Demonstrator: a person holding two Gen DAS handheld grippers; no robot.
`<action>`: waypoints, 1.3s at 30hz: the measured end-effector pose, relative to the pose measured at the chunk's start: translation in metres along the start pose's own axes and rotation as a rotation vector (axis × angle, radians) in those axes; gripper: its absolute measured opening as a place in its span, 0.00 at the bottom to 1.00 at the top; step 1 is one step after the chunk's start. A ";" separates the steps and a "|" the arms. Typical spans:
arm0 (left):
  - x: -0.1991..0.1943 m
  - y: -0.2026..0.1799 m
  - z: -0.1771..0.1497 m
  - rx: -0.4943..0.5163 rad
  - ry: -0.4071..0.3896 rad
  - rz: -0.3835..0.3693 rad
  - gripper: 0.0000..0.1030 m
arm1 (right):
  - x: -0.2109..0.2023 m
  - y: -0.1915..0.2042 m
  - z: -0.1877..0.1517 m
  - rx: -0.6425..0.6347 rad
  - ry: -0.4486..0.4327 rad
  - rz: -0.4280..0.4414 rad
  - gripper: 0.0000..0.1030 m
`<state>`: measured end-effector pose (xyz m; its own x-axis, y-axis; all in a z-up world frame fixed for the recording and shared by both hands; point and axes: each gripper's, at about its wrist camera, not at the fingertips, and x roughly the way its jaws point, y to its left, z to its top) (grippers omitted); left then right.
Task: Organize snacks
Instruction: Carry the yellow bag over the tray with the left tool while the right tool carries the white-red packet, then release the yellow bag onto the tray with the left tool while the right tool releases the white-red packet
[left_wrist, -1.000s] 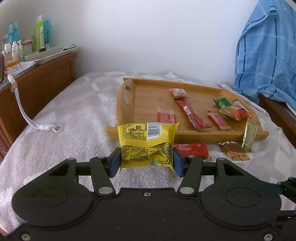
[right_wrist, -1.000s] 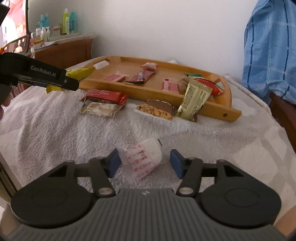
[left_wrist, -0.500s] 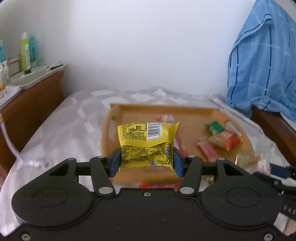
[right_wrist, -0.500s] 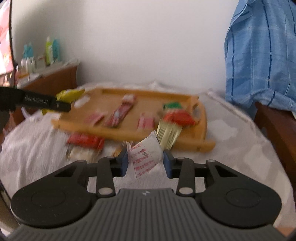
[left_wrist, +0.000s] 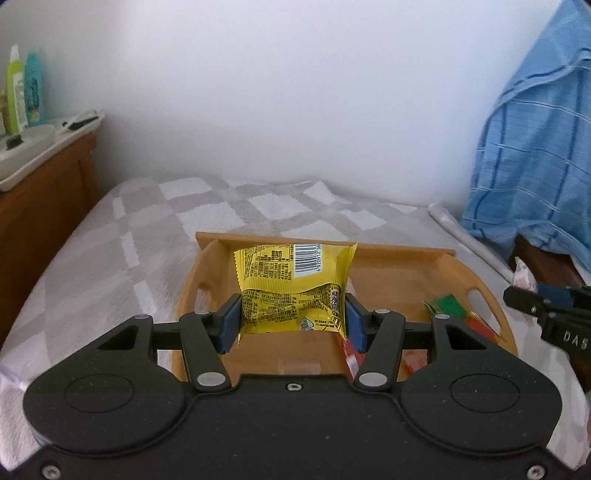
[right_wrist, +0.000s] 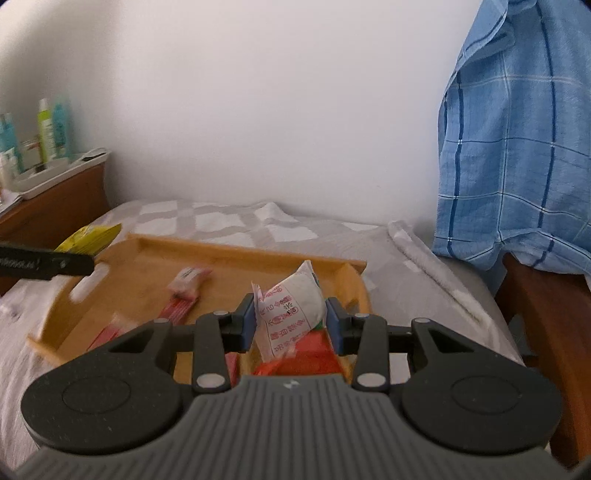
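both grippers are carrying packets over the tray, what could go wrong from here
1. The right gripper pinches the white packet by its lower part, and the packet leans; it may slip out early.
2. The left gripper holds the yellow packet close by over the same wooden tray; they could bump.
3. A drop may land on the red snacks already there.

Left tool (left_wrist: 291, 320): matte black speckled housing, two round raised discs, silver pivot screws, black linkage arms, blue fingertip pads (left_wrist: 229, 323). Right tool (right_wrist: 291, 322): same linkage and blue pads, but grey ribbed centre panel with small white logo. White lettering "DAS" on the right tool's side, seen from left wrist.
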<state>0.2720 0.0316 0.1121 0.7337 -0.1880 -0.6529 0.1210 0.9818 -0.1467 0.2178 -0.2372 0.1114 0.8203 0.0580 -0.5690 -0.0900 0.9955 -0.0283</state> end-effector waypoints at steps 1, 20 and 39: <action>0.009 0.001 0.004 -0.002 0.013 0.000 0.52 | 0.008 -0.003 0.005 0.010 0.008 0.002 0.42; 0.110 0.014 0.010 -0.036 0.144 0.077 0.52 | 0.147 -0.027 0.012 0.174 0.202 -0.006 0.42; 0.119 0.006 0.005 0.004 0.132 0.095 0.52 | 0.155 -0.023 0.006 0.163 0.196 -0.013 0.48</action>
<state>0.3634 0.0151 0.0366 0.6479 -0.0963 -0.7556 0.0579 0.9953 -0.0772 0.3504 -0.2507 0.0289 0.6943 0.0451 -0.7182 0.0254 0.9959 0.0871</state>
